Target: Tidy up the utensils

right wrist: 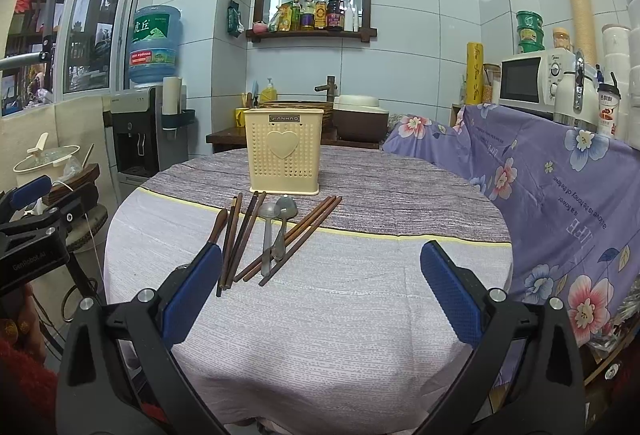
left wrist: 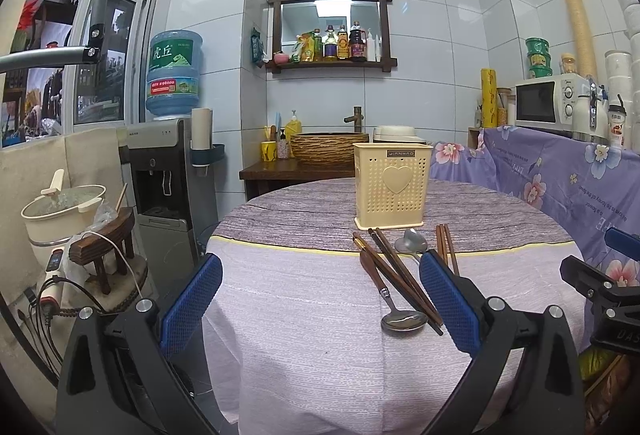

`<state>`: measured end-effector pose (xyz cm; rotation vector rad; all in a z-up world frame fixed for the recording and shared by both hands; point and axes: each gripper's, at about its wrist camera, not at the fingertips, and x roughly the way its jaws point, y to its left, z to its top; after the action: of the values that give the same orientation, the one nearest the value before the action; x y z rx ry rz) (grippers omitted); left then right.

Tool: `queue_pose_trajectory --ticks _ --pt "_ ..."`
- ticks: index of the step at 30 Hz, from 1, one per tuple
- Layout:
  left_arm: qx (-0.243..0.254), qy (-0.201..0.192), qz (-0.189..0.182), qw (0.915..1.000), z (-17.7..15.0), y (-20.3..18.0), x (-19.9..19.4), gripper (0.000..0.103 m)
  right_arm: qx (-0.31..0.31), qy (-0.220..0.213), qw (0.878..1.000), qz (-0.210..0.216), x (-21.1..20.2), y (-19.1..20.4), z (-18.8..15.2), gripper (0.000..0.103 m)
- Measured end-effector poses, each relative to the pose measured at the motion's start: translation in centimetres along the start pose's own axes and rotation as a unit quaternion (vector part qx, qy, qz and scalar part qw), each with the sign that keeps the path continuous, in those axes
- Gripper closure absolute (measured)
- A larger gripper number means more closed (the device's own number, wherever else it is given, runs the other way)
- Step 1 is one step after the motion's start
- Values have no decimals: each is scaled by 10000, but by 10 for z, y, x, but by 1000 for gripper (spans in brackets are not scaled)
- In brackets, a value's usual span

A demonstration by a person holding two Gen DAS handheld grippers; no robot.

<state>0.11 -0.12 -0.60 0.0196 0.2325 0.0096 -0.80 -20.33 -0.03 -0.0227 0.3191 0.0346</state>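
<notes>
Left gripper [left wrist: 320, 291]: blue-padded fingers [left wrist: 192, 299] standing wide apart, holding nothing, hovering over the near edge of the round table [left wrist: 304, 347]. Its right finger is overlapping the utensil pile in its own view; whether it is touching cannot be told.

Right gripper [right wrist: 320, 291]: fingers [right wrist: 450, 295] likewise spread wide and empty, hanging above the near edge of the table, the utensils lying ahead and toward its left finger.

Utensil holder [right wrist: 283, 151]: cream perforated plastic caddy with a raised heart and a "JIANHAO" label, standing upright near the middle of the table on the grey-striped part of the tablecloth [right wrist: 360, 315], toward the far edge.

Chopsticks [right wrist: 240, 239]: several dark brown wooden sticks lying loose just in front of the holder, crossing the yellow line of the cloth; one group fanning toward the left, another pair [right wrist: 304, 235] slanting out to the right.

Metal spoons [right wrist: 276, 227]: two lying side by side between the chopstick groups, bowls pointing toward the holder.

Wooden-handled spoon [left wrist: 386, 295]: lying at the left of the pile, its steel bowl nearest the table's near edge, touching the chopsticks beside it.

Microwave [right wrist: 532, 79]: sitting on the floral-covered counter at the right.

Water dispenser [left wrist: 168, 171]: standing to the left of the table.
</notes>
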Motion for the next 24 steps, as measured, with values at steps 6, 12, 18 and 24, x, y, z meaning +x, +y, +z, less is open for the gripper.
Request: queue_pose_trajectory --ticks 6,12,18,24 --pt "-29 -25 -4 10000 0 2 -1 5 2 11 10000 -8 1 0 -1 5" --pt "-31 -10 12 10000 0 4 1 5 1 12 10000 -10 1 0 -1 5" --pt "-13 7 21 10000 2 6 0 5 -4 18 10000 -8 2 1 -1 5" --pt "-26 4 16 10000 1 5 0 5 1 45 10000 -14 4 1 -1 5"
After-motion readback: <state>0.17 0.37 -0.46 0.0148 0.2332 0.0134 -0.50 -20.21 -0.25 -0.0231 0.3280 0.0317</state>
